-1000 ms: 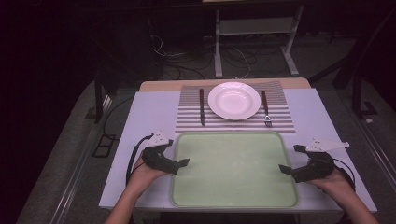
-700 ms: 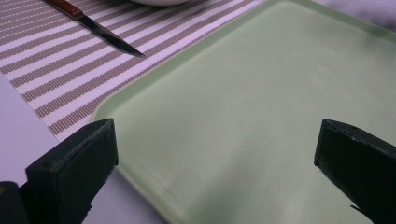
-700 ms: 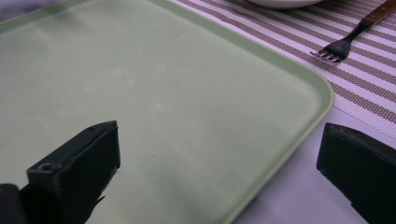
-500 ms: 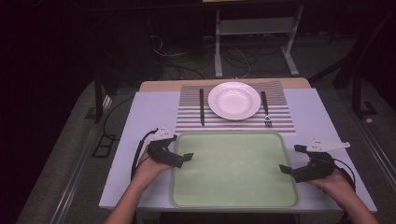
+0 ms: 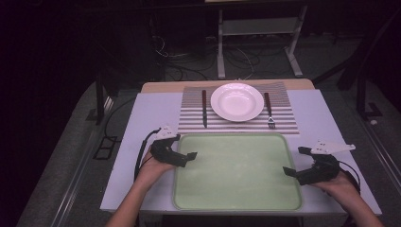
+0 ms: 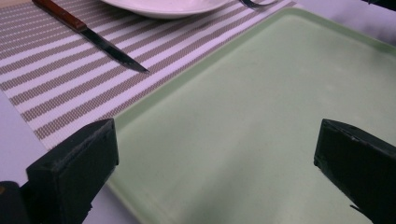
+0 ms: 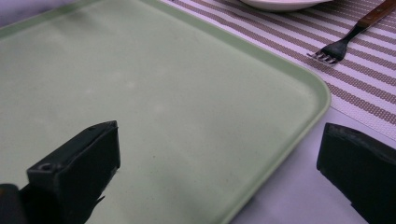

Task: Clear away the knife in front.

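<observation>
A pale green tray (image 5: 236, 179) lies bare at the near middle of the table. My left gripper (image 5: 187, 159) is open over the tray's left rim, with nothing between its jaws. At the right rim my right gripper (image 5: 294, 161) is open too and holds nothing. In the left gripper view the open left gripper (image 6: 215, 158) spans the tray's (image 6: 261, 107) near-left corner. The right gripper view has the right gripper (image 7: 219, 172) astride the tray's (image 7: 163, 93) rounded corner, one jaw over the tray and one over the table.
Beyond the tray a striped placemat (image 5: 189, 120) carries a white plate (image 5: 236, 101), a wood-handled knife (image 5: 204, 109) to its left and a fork (image 5: 268, 109) to its right. The knife (image 6: 93, 39) and fork (image 7: 345, 39) lie close to the tray's far rim.
My left gripper has shifted slightly forward along the tray's left rim. The right gripper has stayed in place.
</observation>
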A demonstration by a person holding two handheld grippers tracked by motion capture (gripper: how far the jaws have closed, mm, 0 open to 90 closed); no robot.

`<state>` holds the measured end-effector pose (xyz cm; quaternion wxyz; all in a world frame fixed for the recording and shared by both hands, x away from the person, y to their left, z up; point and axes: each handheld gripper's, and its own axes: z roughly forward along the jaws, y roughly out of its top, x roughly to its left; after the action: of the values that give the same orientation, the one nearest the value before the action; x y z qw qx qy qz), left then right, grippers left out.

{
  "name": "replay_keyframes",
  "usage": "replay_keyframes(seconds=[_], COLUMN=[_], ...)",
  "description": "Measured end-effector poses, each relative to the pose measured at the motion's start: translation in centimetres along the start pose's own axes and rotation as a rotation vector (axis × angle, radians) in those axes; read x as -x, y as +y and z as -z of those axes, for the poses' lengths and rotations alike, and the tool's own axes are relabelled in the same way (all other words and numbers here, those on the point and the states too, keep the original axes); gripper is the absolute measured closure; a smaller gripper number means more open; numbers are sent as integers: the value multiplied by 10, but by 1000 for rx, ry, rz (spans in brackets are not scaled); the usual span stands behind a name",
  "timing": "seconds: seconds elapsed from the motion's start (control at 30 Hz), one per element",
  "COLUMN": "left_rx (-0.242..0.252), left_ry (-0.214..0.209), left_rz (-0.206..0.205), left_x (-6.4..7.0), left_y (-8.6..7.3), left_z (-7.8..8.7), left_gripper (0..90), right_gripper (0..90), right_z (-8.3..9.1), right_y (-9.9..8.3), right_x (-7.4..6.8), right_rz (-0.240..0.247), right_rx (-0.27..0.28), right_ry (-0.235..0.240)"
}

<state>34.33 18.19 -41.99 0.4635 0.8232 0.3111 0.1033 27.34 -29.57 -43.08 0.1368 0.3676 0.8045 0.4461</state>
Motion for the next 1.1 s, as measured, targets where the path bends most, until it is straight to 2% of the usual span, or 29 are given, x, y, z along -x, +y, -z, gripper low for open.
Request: replay_keyframes(seconds=[0.63, 1.1], left_rx=[16, 26], left_ry=[-1, 13], left_rz=[7, 10], left_x=[-4, -9], left_y=[11, 18], left_z=[-15, -25], left_gripper=[0, 0], right_gripper=[0, 0], right_z=[1, 0], right_y=[0, 0], right_x=[0, 0], right_rz=[-2, -3], right_rx=[9, 9], right_ry=[0, 1])
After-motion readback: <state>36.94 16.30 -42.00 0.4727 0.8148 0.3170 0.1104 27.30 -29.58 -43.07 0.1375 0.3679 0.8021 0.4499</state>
